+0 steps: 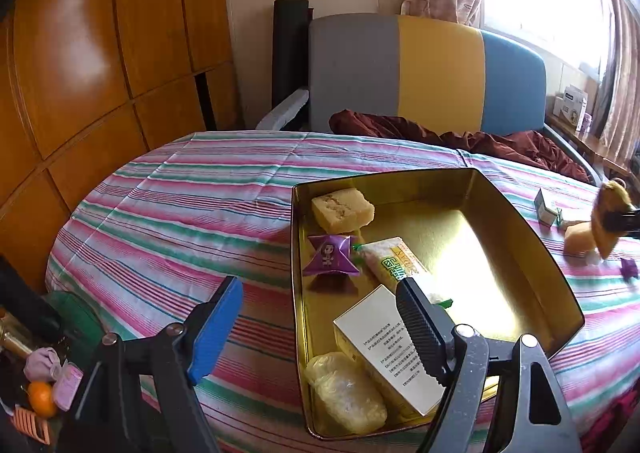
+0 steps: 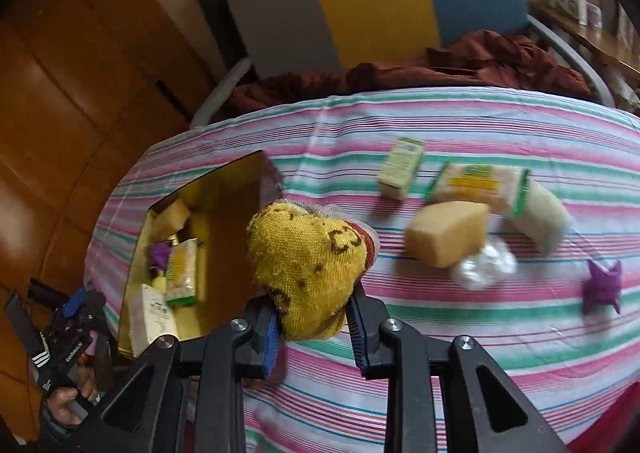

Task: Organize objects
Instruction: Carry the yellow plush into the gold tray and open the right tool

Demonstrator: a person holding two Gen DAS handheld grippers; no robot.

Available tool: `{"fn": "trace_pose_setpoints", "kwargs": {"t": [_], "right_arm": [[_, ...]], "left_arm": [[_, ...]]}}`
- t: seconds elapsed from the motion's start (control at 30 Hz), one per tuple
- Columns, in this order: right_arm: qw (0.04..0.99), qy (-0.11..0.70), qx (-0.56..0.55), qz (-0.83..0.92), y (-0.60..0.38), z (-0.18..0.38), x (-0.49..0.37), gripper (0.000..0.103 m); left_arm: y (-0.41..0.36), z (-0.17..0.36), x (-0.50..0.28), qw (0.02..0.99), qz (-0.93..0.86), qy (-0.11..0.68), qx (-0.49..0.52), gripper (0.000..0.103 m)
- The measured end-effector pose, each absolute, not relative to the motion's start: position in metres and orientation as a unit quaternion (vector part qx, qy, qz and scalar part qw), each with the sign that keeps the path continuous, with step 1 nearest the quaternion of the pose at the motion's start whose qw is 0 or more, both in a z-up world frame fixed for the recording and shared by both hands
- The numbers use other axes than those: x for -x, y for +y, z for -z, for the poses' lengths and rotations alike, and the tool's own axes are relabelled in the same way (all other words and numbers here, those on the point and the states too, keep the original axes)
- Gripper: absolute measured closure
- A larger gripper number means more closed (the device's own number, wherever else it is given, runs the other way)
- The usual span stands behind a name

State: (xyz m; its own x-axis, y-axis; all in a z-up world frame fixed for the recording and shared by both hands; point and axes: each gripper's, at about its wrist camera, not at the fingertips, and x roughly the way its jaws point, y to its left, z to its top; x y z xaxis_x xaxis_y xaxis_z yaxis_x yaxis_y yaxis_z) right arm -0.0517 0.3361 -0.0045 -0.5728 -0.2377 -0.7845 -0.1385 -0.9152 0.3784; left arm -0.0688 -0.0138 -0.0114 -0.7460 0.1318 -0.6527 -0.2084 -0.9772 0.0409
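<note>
A gold tin (image 1: 520,213) lies on the striped tablecloth and holds a yellow sponge block (image 1: 342,209), a purple wrapped candy (image 1: 330,255), a rice-snack packet (image 1: 394,263), a white box (image 1: 384,345) and a wrapped yellow cake (image 1: 346,393). My left gripper (image 1: 320,329) is open and empty over the tin's near left corner. My right gripper (image 2: 312,327) is shut on a yellow knitted pouch (image 2: 308,265), held above the cloth just right of the tin (image 2: 236,189); the pouch also shows in the left wrist view (image 1: 606,217).
On the cloth right of the tin lie a small green-white carton (image 2: 400,167), a snack packet (image 2: 476,183), a yellow sponge block (image 2: 446,239), a clear wrapper (image 2: 484,267) and a purple candy (image 2: 602,289). A striped chair (image 1: 432,73) with dark red cloth stands behind the table.
</note>
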Motion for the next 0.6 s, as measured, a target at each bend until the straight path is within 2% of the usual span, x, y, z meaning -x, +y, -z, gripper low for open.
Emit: {"fn": "trace_pose_setpoints", "kwargs": {"t": [0.2, 0.6], "right_arm": [[0.091, -0.178, -0.489, 0.849, 0.266, 0.023, 0.097, 0.075], [0.174, -0.177, -0.518, 0.819, 0.18, 0.042, 0.151, 0.075]], "left_arm": [[-0.016, 0.012, 0.067, 0.089, -0.934, 0.053, 0.342, 0.023], [-0.033, 0.02, 0.075, 0.07, -0.933, 0.024, 0.351, 0.023]]}}
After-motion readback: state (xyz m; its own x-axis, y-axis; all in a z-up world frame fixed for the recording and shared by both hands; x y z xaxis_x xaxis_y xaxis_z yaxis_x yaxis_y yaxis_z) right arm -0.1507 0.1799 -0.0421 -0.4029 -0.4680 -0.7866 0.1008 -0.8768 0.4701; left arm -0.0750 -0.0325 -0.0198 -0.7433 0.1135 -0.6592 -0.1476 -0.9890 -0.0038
